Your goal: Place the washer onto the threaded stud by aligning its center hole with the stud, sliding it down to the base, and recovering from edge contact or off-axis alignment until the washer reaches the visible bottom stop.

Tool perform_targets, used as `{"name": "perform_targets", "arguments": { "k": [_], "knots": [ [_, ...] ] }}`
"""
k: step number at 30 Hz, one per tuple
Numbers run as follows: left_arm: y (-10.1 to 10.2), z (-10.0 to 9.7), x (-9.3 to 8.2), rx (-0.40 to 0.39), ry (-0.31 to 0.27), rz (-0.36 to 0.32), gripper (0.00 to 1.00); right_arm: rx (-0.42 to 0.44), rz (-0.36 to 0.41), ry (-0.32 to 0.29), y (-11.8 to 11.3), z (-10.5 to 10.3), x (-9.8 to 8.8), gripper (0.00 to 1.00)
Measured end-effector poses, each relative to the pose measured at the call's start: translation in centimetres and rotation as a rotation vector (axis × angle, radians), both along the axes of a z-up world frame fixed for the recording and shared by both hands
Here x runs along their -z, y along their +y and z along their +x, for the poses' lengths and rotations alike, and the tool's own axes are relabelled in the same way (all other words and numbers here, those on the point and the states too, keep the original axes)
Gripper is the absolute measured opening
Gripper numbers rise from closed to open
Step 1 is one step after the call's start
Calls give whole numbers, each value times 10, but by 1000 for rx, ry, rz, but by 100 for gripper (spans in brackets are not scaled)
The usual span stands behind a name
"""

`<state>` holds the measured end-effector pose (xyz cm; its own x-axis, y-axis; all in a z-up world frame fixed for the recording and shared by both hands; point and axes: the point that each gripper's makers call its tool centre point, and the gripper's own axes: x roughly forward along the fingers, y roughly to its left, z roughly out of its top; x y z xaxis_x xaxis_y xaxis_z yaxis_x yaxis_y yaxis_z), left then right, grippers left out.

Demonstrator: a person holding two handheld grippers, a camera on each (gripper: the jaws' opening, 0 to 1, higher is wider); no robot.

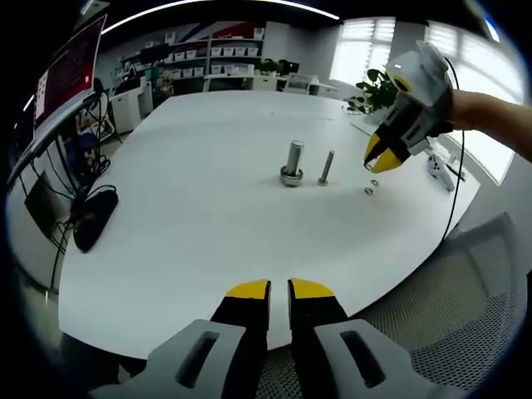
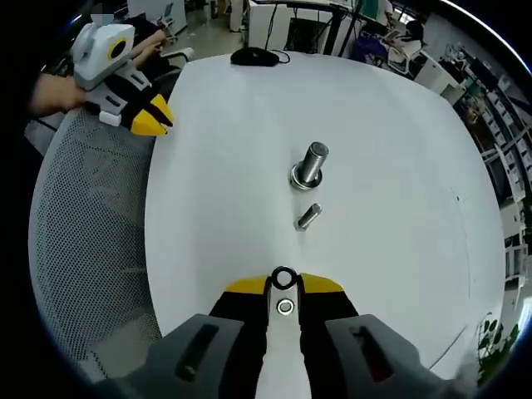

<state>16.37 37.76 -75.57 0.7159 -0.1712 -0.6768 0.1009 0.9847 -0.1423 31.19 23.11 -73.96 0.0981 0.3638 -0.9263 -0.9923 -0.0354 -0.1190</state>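
White table (image 1: 191, 216) | right tool (image 2: 283, 281) clamps washer (image 2: 283, 278) | left tool (image 1: 279, 288) together | stud (image 2: 307, 217), thick bolt (image 2: 312, 163) ahead

Too small to tell in the left gripper view: the two rings (image 1: 371, 187) on the counter (image 1: 199, 224) under the right gripper (image 1: 376, 164), washers or not. Whether the washer (image 2: 284, 278) is truly pinched by the yellow fingers (image 2: 246, 288): unclear. Shelf boxes (image 1: 229, 51) blurred. Chair (image 2: 87, 241) cut off at the edge.
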Motion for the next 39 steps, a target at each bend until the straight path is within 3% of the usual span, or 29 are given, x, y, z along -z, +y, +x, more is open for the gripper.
{"name": "perform_targets", "arguments": {
  "k": [8, 13, 29, 39],
  "knots": [
    [1, 0, 0, -4, -2, -1, 6, -7, 16, -3, 13, 10, -2, 15],
    [1, 1, -1, -10, -10, -2, 6, -12, 18, -38, 22, 18, -2, 15],
    [4, 2, -1, -11, -15, 0, 5, -17, 92, -47, 49, 23, -7, 15],
    [4, 3, -2, -13, -23, -2, 4, -39, 58, -42, 51, 24, 2, 15]
  ]
}}
